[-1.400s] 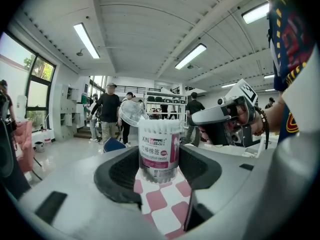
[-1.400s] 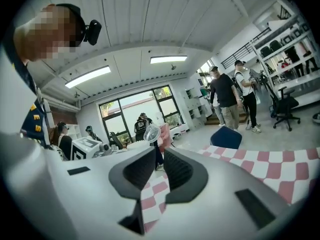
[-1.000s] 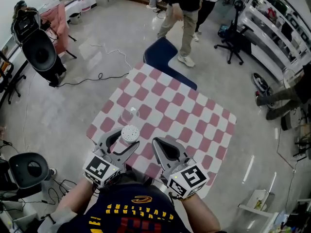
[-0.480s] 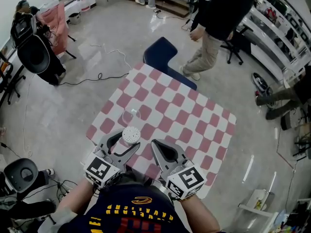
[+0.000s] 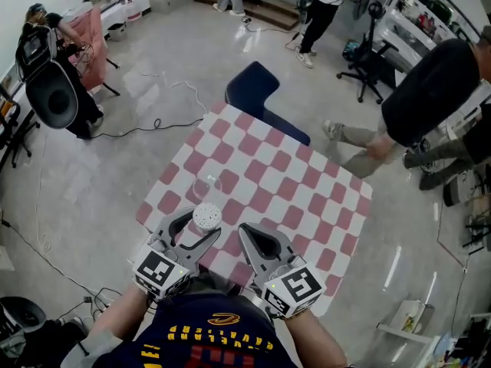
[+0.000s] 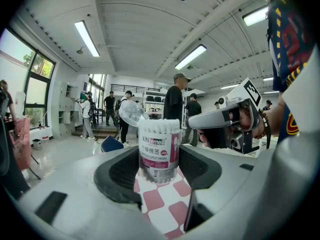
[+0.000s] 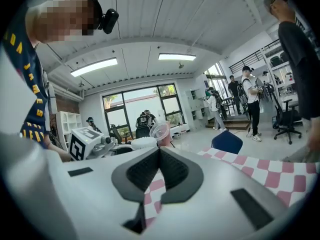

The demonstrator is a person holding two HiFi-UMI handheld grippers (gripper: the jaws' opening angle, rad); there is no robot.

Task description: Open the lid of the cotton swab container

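The cotton swab container (image 5: 205,218) is a clear tub with a pink and white label (image 6: 159,151), packed with white swabs. It stands on the checked table near the front left. My left gripper (image 5: 199,228) is shut on it, one pad on each side of the tub (image 6: 159,176). Its clear round lid (image 6: 131,113) is flipped up and hangs back from the rim on the far side (image 5: 205,184). My right gripper (image 5: 247,233) is just right of the tub, shut and empty (image 7: 159,153). From there the swab tops (image 7: 142,143) and lid (image 7: 160,132) show to the left.
The pink and white checked table (image 5: 307,198) stretches ahead and right. A dark blue chair (image 5: 253,89) stands at its far edge. A person in black (image 5: 430,90) is close to the table's right corner. Cables, a speaker (image 5: 54,90) and office chairs stand on the floor around.
Both grippers and the container stay almost where they were, with the lid up throughout. A person in the background has walked from behind the table to its right side.
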